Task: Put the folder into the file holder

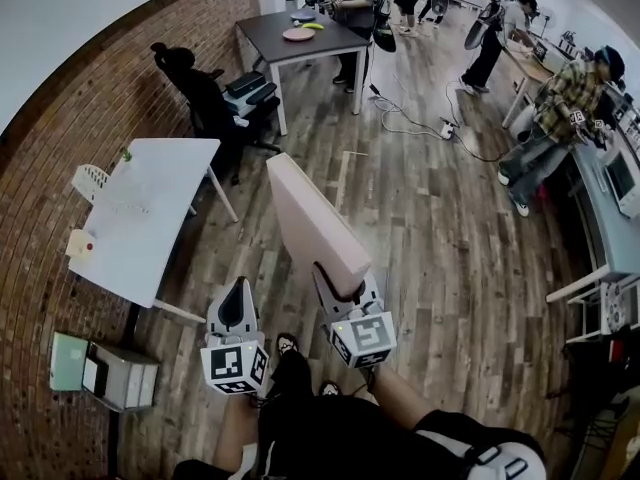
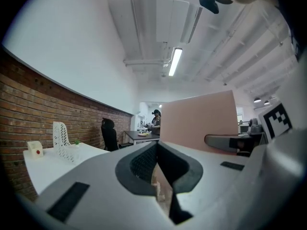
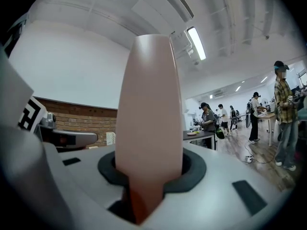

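Status: the transfer is not yet done. The folder is in the air and the holder is empty, as far as the head view shows.

- File holder [image 1: 90,180]: a white mesh rack on the white table [image 1: 165,193], well to the left of the left gripper and ahead of it. Nothing is seen in it.
- Left gripper [image 1: 238,286]: jaws together with nothing between them. It sits idle just left of the right gripper.
- Folder [image 1: 310,218]: pink and thick, clamped at its near end and sticking out ahead of the right gripper. It stands on edge with its broad faces to left and right. Its long axis runs forward along the jaws, away from the person, with the far end leaning slightly towards the table side.
- Right gripper [image 1: 340,286]: jaws closed on the folder's near edge, and the grip looks firm.

Remaining, by my judgement: carry the folder left to the table, line its edge up with a slot, lower it in and release.
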The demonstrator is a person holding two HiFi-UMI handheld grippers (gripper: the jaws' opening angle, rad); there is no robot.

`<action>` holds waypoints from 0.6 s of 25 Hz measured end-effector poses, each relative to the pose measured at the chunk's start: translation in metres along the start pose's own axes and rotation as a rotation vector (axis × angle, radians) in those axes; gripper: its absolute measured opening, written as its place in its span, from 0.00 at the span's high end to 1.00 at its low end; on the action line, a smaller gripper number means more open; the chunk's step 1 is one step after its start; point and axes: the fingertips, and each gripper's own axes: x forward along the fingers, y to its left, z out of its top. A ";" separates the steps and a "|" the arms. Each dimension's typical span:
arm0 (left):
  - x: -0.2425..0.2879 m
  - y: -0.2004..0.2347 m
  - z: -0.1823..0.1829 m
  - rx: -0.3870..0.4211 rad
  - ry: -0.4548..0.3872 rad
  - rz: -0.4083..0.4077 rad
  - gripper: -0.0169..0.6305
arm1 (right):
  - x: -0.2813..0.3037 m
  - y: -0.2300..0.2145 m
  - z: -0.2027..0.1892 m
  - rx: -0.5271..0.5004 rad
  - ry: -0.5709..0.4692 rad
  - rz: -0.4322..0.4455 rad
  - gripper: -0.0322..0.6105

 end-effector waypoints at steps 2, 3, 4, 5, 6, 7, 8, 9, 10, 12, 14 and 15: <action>0.019 0.009 -0.001 -0.001 0.001 -0.010 0.94 | 0.018 -0.006 -0.001 0.000 -0.005 -0.001 0.72; 0.029 0.015 0.000 0.000 0.002 -0.016 0.94 | 0.029 -0.009 -0.001 0.000 -0.006 -0.003 0.72; 0.040 0.021 0.000 0.001 0.003 -0.022 0.94 | 0.041 -0.012 -0.001 -0.001 -0.005 -0.008 0.72; 0.052 0.028 0.001 0.001 0.005 -0.026 0.94 | 0.054 -0.015 -0.001 -0.003 -0.001 -0.013 0.72; 0.064 0.036 0.002 0.002 0.007 -0.031 0.94 | 0.067 -0.017 -0.001 -0.004 0.002 -0.015 0.72; 0.076 0.043 0.004 0.004 0.008 -0.036 0.94 | 0.080 -0.018 -0.001 -0.003 0.002 -0.014 0.72; 0.088 0.049 0.006 0.009 0.009 -0.044 0.94 | 0.092 -0.019 0.000 0.002 0.000 -0.012 0.72; 0.100 0.054 0.008 0.016 0.010 -0.053 0.94 | 0.103 -0.021 0.001 0.009 -0.004 -0.011 0.72; 0.112 0.058 0.010 0.022 0.013 -0.065 0.94 | 0.114 -0.023 0.002 0.019 -0.010 -0.012 0.72; 0.136 0.067 0.011 0.027 0.019 -0.091 0.94 | 0.135 -0.027 0.004 0.031 -0.018 -0.024 0.72; 0.157 0.080 0.013 0.030 0.021 -0.108 0.94 | 0.158 -0.029 0.007 0.020 -0.020 -0.032 0.72; 0.167 0.088 0.014 0.032 0.020 -0.112 0.94 | 0.170 -0.030 0.009 0.011 -0.023 -0.031 0.72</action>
